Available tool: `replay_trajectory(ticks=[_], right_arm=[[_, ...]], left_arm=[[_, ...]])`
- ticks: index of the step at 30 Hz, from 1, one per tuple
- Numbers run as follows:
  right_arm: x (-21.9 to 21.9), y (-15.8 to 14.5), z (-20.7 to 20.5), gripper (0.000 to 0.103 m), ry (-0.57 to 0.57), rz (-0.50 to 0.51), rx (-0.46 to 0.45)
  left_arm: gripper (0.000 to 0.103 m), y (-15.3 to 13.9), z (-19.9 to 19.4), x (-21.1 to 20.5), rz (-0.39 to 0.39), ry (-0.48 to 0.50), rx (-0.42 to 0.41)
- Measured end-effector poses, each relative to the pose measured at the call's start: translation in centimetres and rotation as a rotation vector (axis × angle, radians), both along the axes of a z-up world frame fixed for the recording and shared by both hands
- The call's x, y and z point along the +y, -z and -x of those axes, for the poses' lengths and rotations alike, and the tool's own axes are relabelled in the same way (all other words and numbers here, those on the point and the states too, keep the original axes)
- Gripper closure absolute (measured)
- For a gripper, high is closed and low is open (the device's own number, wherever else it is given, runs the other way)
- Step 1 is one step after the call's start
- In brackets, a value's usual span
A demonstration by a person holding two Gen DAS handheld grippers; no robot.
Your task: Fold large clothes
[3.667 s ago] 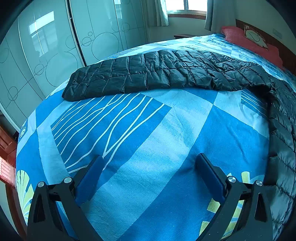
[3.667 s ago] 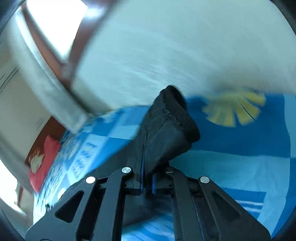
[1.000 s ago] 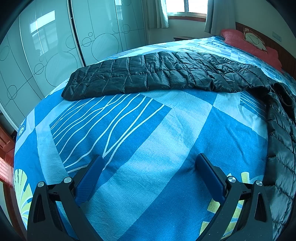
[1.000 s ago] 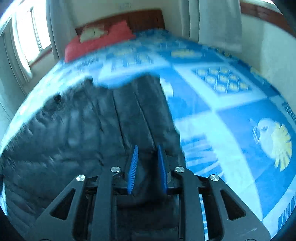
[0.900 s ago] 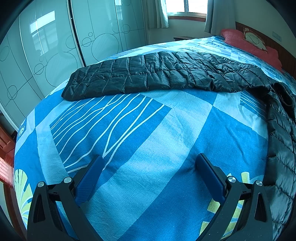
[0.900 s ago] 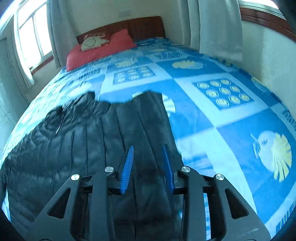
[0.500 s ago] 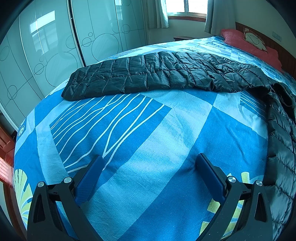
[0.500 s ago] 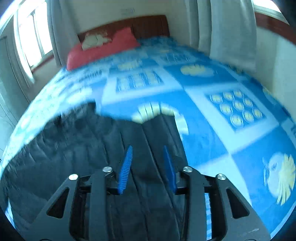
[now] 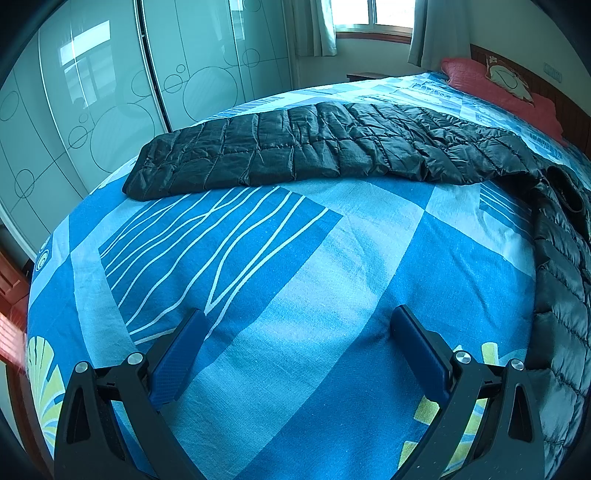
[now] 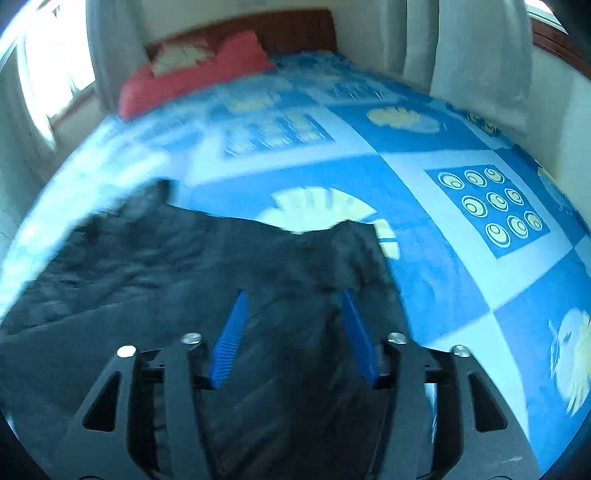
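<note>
A black quilted down jacket (image 9: 332,151) lies spread on the blue patterned bed sheet (image 9: 280,258). One sleeve stretches to the left; its body runs down the right edge of the left wrist view. My left gripper (image 9: 299,325) is open and empty, low over bare sheet in front of the sleeve. In the blurred right wrist view my right gripper (image 10: 295,295) is open just above the jacket (image 10: 184,266), which lies flat beneath it with a folded part near the fingers. Nothing is between its blue pads (image 10: 229,339).
Red pillows (image 10: 192,66) lie at the wooden headboard. A glass sliding wardrobe (image 9: 110,85) stands beyond the bed's left side. Curtains (image 10: 480,48) and a wall border the bed's right side. A window (image 9: 369,14) is at the far end.
My right gripper has opened, let go of the jacket part it carried over the body, and is drawing back. The left gripper has not moved.
</note>
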State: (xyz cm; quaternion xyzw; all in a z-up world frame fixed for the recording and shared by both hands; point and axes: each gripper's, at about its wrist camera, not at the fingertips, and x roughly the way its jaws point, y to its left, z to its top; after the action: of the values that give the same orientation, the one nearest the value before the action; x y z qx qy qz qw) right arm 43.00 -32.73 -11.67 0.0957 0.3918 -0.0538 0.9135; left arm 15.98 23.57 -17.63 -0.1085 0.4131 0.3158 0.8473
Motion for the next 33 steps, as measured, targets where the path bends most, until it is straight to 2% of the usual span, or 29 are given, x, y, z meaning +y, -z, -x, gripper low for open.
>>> replay_trajectory(ticks=[1, 2, 6, 10, 15, 22, 28, 33], right_arm=[[1.0, -0.5, 1.6, 0.024, -0.021, 0.004, -0.026], [2.2, -0.8, 3.6, 0.022, -0.046, 0.019, -0.052], [5.0, 0.4, 7.0, 0.022, -0.094, 0.052, -0.042], [5.9, 3.1, 7.0, 0.023, -0.088, 0.031, 0.042], [6.9, 5.3, 6.6, 0.019, -0.084, 0.117, 0.057], [6.8, 5.9, 7.0, 0.017, -0.086, 0.135, 0.041], [6.9, 5.9, 7.3, 0.017, -0.087, 0.149, 0.032], [7.0, 5.9, 7.3, 0.017, -0.088, 0.151, 0.029]], left_arm=[[0.004, 0.0, 0.0, 0.0, -0.001, 0.000, 0.000], [0.004, 0.0, 0.0, 0.0, -0.001, 0.000, 0.000], [0.004, 0.0, 0.0, 0.1, 0.001, 0.000, -0.001], [0.004, 0.0, 0.0, 0.0, 0.002, 0.000, -0.001], [0.004, 0.0, 0.0, 0.1, 0.001, 0.000, 0.003], [0.004, -0.1, -0.2, 0.0, 0.002, 0.001, 0.019], [0.004, -1.0, 0.5, 1.1, 0.095, 0.027, -0.020], [0.004, -2.4, 2.1, 2.9, 0.091, 0.022, -0.054]])
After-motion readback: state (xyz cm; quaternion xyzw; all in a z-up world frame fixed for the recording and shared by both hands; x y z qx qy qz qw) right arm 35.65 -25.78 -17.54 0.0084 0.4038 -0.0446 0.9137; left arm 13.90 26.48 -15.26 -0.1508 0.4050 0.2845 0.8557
